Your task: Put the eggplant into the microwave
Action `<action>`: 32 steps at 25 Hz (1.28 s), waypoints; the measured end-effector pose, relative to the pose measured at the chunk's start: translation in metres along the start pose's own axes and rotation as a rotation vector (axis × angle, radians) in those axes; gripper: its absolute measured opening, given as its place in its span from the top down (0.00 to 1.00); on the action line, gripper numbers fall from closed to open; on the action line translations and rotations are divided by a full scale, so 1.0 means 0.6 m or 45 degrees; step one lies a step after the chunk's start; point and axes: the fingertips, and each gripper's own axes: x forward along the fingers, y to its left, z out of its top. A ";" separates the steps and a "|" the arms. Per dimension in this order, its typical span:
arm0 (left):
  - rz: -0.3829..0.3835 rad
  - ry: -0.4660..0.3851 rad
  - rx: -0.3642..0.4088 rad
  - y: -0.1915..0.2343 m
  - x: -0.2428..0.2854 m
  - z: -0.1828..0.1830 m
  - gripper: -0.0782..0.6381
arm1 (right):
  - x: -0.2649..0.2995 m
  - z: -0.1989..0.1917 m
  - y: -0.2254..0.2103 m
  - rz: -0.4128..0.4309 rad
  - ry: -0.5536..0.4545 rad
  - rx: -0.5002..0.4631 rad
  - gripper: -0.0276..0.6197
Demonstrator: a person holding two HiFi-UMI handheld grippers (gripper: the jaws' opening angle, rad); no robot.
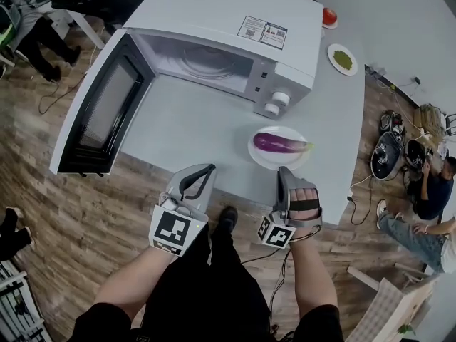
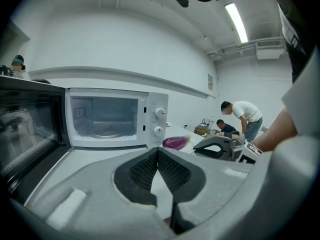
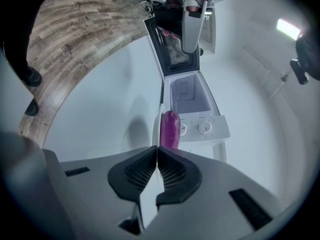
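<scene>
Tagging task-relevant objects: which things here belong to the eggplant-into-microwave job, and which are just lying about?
Job:
- eggplant
- white plate under it
- microwave, door open

Lying about:
- green-filled dish
- red item at the table's far edge

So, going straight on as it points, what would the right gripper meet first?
Probably the eggplant on its plate, directly ahead of the shut jaws; depth is hard to judge.

Glossy eggplant (image 1: 279, 143), wood-plank floor (image 1: 85, 219)

Left gripper (image 1: 205, 169), right gripper (image 1: 286, 171), jaws together
</scene>
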 end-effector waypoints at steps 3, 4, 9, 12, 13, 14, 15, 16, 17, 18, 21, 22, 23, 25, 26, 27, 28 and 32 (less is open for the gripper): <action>0.018 -0.011 -0.002 0.022 -0.012 0.007 0.88 | 0.006 0.025 -0.022 -0.026 -0.029 -0.014 0.93; 0.023 -0.016 -0.003 0.029 -0.017 0.011 0.88 | 0.007 0.036 -0.029 -0.033 -0.040 -0.018 0.93; 0.040 -0.045 -0.002 0.069 -0.043 0.026 0.88 | 0.017 0.095 -0.068 -0.079 -0.090 -0.030 0.92; 0.055 -0.057 -0.004 0.098 -0.064 0.029 0.88 | 0.024 0.138 -0.087 -0.099 -0.116 -0.039 0.93; 0.061 -0.060 -0.003 0.109 -0.071 0.030 0.88 | 0.026 0.152 -0.093 -0.106 -0.124 -0.040 0.93; 0.069 -0.063 -0.004 0.120 -0.079 0.030 0.88 | 0.028 0.166 -0.099 -0.113 -0.133 -0.042 0.93; 0.077 -0.068 -0.005 0.130 -0.086 0.030 0.88 | 0.029 0.180 -0.104 -0.119 -0.144 -0.046 0.93; 0.085 -0.073 -0.006 0.138 -0.094 0.031 0.88 | 0.030 0.193 -0.109 -0.124 -0.156 -0.052 0.92; 0.093 -0.080 -0.007 0.147 -0.101 0.033 0.88 | 0.031 0.205 -0.113 -0.128 -0.169 -0.058 0.93; 0.103 -0.086 -0.008 0.155 -0.108 0.034 0.88 | 0.033 0.217 -0.117 -0.133 -0.181 -0.062 0.93; 0.137 -0.099 -0.014 0.180 -0.124 0.038 0.88 | 0.047 0.250 -0.129 -0.141 -0.215 -0.067 0.92; 0.147 -0.101 -0.017 0.187 -0.128 0.038 0.88 | 0.053 0.260 -0.133 -0.143 -0.228 -0.069 0.92; 0.156 -0.101 -0.020 0.194 -0.131 0.038 0.88 | 0.059 0.270 -0.137 -0.145 -0.242 -0.072 0.92; 0.173 -0.100 -0.025 0.206 -0.134 0.036 0.88 | 0.076 0.289 -0.144 -0.149 -0.264 -0.075 0.93; 0.182 -0.099 -0.027 0.212 -0.134 0.036 0.88 | 0.085 0.296 -0.147 -0.151 -0.273 -0.075 0.93; 0.191 -0.099 -0.030 0.218 -0.133 0.036 0.88 | 0.096 0.303 -0.150 -0.152 -0.281 -0.074 0.93; 0.199 -0.099 -0.031 0.224 -0.132 0.037 0.88 | 0.107 0.309 -0.152 -0.153 -0.288 -0.074 0.93; 0.237 -0.094 -0.030 0.252 -0.120 0.045 0.88 | 0.158 0.329 -0.162 -0.157 -0.309 -0.063 0.92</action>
